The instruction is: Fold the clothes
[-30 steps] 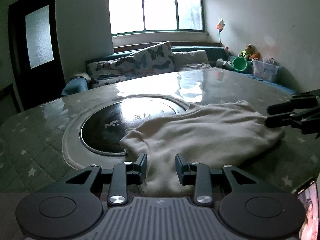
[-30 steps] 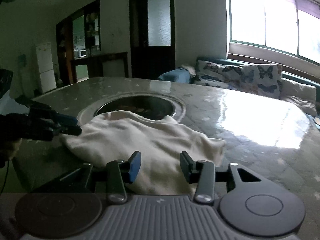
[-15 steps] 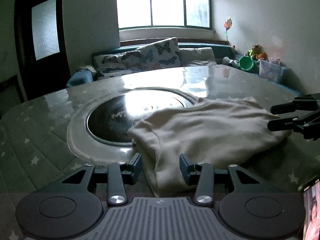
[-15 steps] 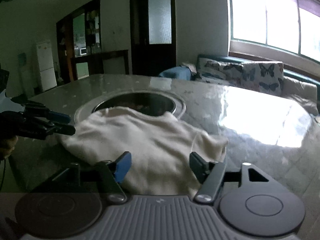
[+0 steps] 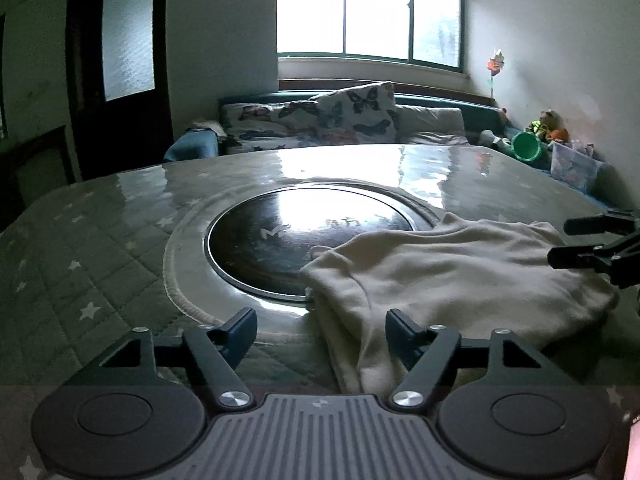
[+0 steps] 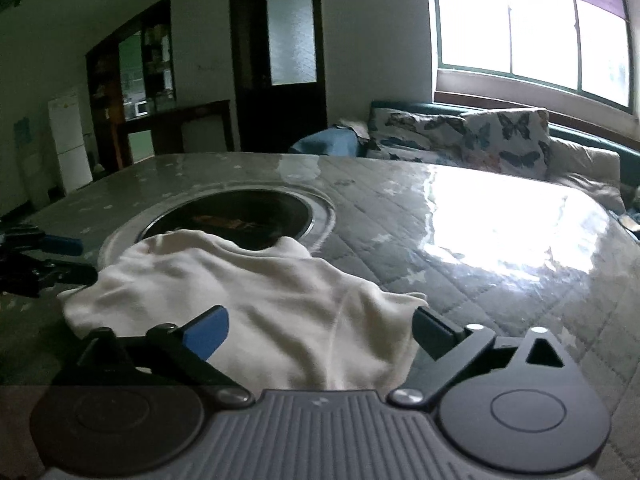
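A cream garment (image 5: 460, 272) lies folded in a loose heap on the quilted table (image 5: 100, 260), partly over a dark round inset plate (image 5: 304, 232). My left gripper (image 5: 320, 326) sits at the cloth's near corner with its jaws opening. The cloth's edge lies between them, close to the right finger, and is not pinched. My right gripper (image 6: 320, 330) is at the opposite side of the garment (image 6: 248, 292), jaws opening wide over the cloth's hem without pressing on it. Each gripper shows in the other's view: the right gripper (image 5: 592, 244), the left gripper (image 6: 48, 260).
The table (image 6: 480, 240) is covered by a glossy star-patterned sheet with strong window glare. Behind it stands a sofa with butterfly cushions (image 5: 360, 112). A green bucket (image 5: 528, 146) and a clear box (image 5: 572, 164) sit at the far right. A dark door (image 6: 280, 60) is behind.
Both grippers' jaws have spread apart and let go of the garment, which now rests slack on the table. Both grippers have drawn back slightly from the cloth.
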Demonstrator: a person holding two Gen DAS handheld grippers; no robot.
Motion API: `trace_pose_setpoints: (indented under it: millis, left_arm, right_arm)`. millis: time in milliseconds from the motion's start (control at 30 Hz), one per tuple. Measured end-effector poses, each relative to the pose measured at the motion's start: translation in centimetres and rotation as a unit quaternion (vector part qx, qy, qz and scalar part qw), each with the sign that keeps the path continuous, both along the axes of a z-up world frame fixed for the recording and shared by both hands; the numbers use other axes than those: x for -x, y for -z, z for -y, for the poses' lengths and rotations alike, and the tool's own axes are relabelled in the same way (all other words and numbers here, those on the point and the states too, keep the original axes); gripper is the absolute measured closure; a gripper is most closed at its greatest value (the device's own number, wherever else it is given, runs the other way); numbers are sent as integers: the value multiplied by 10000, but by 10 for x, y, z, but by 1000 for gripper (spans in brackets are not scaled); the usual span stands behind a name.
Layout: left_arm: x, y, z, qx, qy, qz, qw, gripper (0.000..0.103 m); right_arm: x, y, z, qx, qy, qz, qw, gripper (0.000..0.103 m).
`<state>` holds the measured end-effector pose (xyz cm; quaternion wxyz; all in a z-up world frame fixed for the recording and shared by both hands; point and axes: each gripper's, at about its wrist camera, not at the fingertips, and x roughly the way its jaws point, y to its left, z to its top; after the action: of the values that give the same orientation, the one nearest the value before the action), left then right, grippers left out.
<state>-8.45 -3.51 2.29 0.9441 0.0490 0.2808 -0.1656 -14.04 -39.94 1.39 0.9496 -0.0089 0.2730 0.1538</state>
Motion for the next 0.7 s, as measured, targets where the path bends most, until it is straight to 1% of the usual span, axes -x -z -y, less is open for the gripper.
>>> trace_pose_setpoints:
  millis: [33,100,167,300,533,700]
  left_arm:
    - [-1,1,0,2,-42,1,10000,19]
    - [-3,2,-1,4,-90,8,10000,12]
    - [-5,4,-2,-3,-136,2,9999,7]
    - [-11,6,-4,26,-202,-54,9998,1]
    - [-16,11,-8,96,-268,-100,9995,0]
    - [-17,14,-12,226,-280,-170,9992,0]
  right_arm:
    - [-2,2,1,-24,14,-26,10000,0]
    - [-4,4,3,-37,41,-69,10000,0]
    - [-6,6,3,-35,52,-150,9999,0]
    - [-9,7,5,-50,87,-212,9997,0]
    - [-17,11,5,-22,59,-420,9991,0]
    - [-18,13,5,-12,63,-510,9987,0]
